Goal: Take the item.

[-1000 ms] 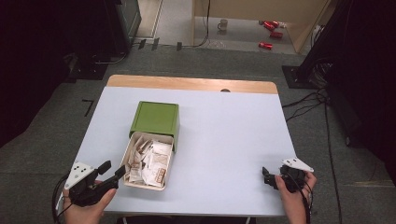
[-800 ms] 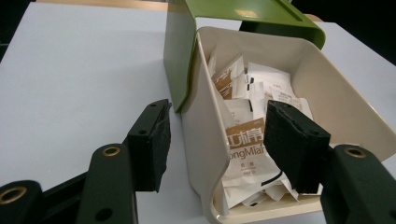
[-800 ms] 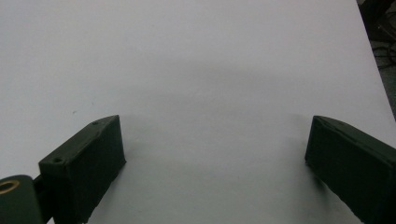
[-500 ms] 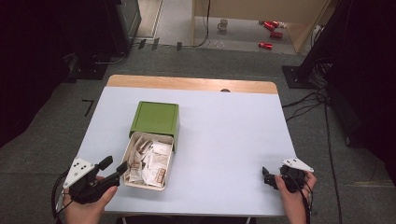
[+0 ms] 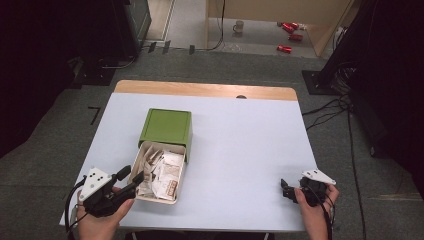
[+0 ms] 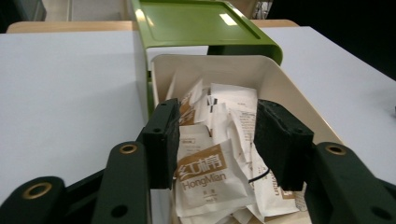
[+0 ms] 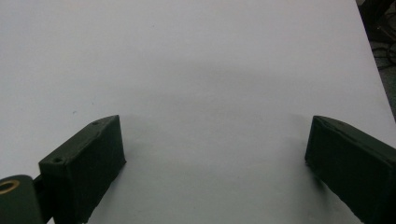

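Landmark: cream drawer (image 5: pixel 176 148) of the green box (image 5: pixel 166 126), pulled out toward the person on the pale bench (image 5: pixel 240 150), full of paper sachets (image 5: pixel 162 172).

Left gripper (image 5: pixel 131 181) sits at the drawer's near-left corner, its tips reaching over the rim. In the left gripper view its fingers (image 6: pixel 161 140) hang just above the pile and are closing. A white sachet printed "HongMan" (image 6: pixel 208 179) lies in the gap between them. Pads aren't pressing on it, so nothing is grasped yet; fingers still released.

Sachets lie loose and overlapping inside the drawer, mostly white with some brown print. The green box's lid is flat, and the box stands just behind the drawer, which slides out from under it.

Right gripper (image 5: pixel 286 189) is well apart from the drawer, at the bench's near-right edge, held low in the person's hand (image 5: pixel 315 202). In the right gripper view its fingers (image 7: pixel 88 163) are spread wide with bare bench surface between them, holding nothing.
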### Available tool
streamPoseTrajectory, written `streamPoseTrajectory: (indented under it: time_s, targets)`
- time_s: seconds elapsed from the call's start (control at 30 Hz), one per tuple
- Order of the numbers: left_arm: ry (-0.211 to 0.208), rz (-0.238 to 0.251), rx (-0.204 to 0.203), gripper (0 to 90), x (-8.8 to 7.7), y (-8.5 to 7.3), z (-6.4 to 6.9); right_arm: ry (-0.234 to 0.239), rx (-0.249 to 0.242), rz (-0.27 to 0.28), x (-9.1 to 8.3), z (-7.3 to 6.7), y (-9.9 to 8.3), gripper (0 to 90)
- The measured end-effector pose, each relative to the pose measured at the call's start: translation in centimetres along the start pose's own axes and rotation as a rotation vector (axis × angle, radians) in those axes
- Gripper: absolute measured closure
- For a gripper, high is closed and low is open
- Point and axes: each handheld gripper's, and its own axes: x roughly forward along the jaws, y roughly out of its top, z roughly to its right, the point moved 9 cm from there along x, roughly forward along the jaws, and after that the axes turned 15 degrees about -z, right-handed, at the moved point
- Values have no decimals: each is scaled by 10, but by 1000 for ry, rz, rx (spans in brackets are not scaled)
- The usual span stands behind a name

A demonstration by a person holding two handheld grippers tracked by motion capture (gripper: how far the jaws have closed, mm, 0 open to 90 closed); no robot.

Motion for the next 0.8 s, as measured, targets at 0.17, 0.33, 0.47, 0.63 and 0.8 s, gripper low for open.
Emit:
streamPoseTrajectory:
  time_s: [0.17,0.33,0.47,0.63,0.8]
  targets:
    - [16,-40,30,551,9,-8,11,0,0,0,0,0,0,41]
    - [39,-89,29,560,26,-23,15,1,-2,2,0,0,0,41]
    - [75,-103,44,552,32,-28,17,1,-2,2,0,0,0,41]
    - [153,-139,66,522,45,-37,15,1,-2,2,0,0,0,41]
    - [182,-149,71,526,49,-41,10,0,1,1,0,0,0,42]
